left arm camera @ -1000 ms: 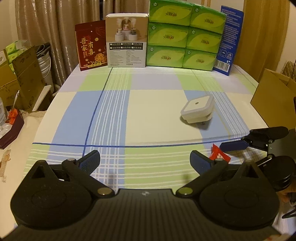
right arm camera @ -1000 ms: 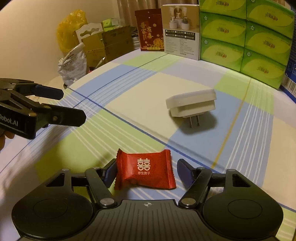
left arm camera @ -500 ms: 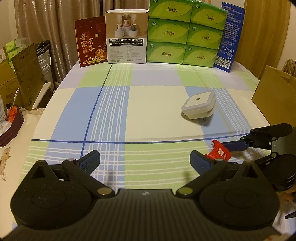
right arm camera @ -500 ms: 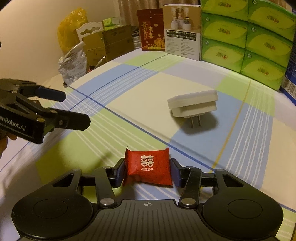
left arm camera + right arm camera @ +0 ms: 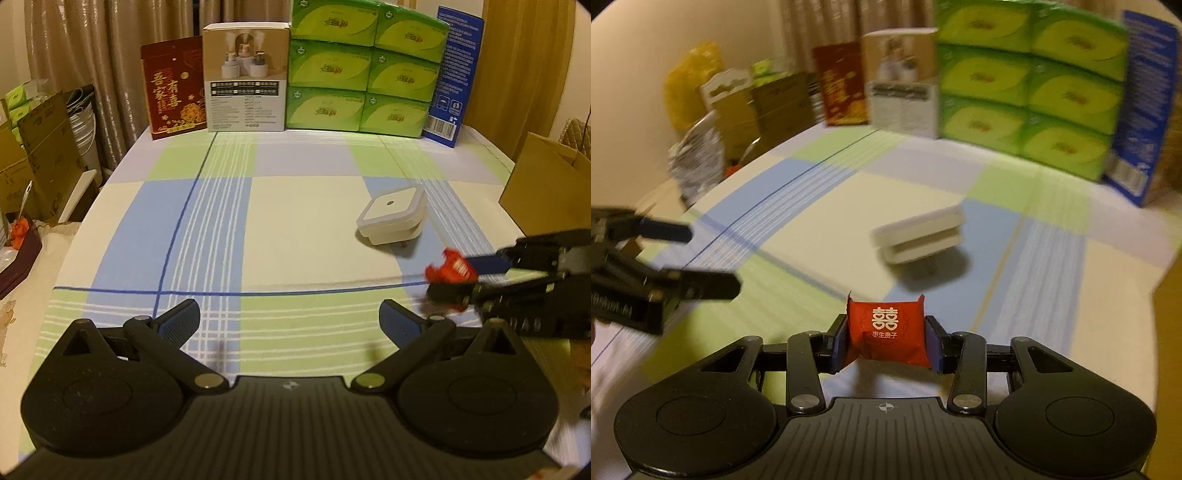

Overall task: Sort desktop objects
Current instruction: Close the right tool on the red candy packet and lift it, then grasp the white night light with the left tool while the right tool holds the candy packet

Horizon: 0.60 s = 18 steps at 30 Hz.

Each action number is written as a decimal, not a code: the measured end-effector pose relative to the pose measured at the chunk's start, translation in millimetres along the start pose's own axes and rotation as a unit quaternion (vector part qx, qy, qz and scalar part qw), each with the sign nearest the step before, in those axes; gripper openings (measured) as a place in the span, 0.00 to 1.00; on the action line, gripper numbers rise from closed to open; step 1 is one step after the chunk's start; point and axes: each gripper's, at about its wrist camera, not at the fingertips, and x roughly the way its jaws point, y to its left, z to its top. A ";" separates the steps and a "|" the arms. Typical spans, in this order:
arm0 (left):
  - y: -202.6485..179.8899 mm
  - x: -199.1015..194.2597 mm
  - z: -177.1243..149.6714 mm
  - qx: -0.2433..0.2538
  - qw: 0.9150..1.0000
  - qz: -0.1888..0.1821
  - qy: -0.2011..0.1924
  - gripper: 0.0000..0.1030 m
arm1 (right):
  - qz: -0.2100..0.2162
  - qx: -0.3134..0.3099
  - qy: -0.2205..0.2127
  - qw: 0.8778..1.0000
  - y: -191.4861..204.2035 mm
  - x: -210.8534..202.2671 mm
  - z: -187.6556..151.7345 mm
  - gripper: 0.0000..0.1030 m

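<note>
Clamped between the blue pads of the right gripper [image 5: 885,341] was a small red foil-wrapped candy with white double-happiness characters [image 5: 886,332], its wrapper squeezed from both sides and held clear above the checked blue, green and cream cloth covering the counter [image 5: 295,221]. From the left wrist view the same candy [image 5: 452,267] showed near the counter's right edge, pinched at the tip of the right gripper [image 5: 456,275], which reached in from the right side. Left gripper [image 5: 290,317] was spread wide with nothing between its blue pads, hovering over the near edge of the counter; in the right wrist view it [image 5: 713,258] appeared at the left, blurred, its fingers apart. A white square plug-in night light with a translucent rim [image 5: 393,216] lay on the cloth towards the right edge, beyond the candy and apart from it, tipped on its prongs; the right wrist view showed it [image 5: 919,236] blurred and ahead of the held candy. Along the far edge of the counter stood a dark red gift packet with gold characters [image 5: 173,98], a white carton picturing small humidifiers [image 5: 245,77], a stack of six green tissue packs [image 5: 364,68] and a tall blue box [image 5: 454,74]. A brown cardboard box [image 5: 546,184] stood off the counter's right edge.
</note>
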 end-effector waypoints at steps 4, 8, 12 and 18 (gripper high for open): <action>-5.3 4.0 4.3 0.005 1.000 -0.015 -0.008 0.98 | -0.038 0.036 -0.012 0.999 -17.8 -6.0 5.5 0.39; -8.2 13.9 8.4 0.000 0.999 -0.048 -0.017 0.98 | -0.073 0.062 -0.018 0.995 -32.6 -11.3 8.1 0.39; -11.3 25.6 15.1 -0.004 0.997 -0.073 -0.026 0.98 | -0.089 0.073 -0.026 0.993 -44.2 -16.4 8.5 0.39; -23.4 41.0 31.1 -0.002 0.995 -0.094 -0.035 0.98 | -0.104 0.081 -0.035 0.991 -51.9 -18.7 7.9 0.39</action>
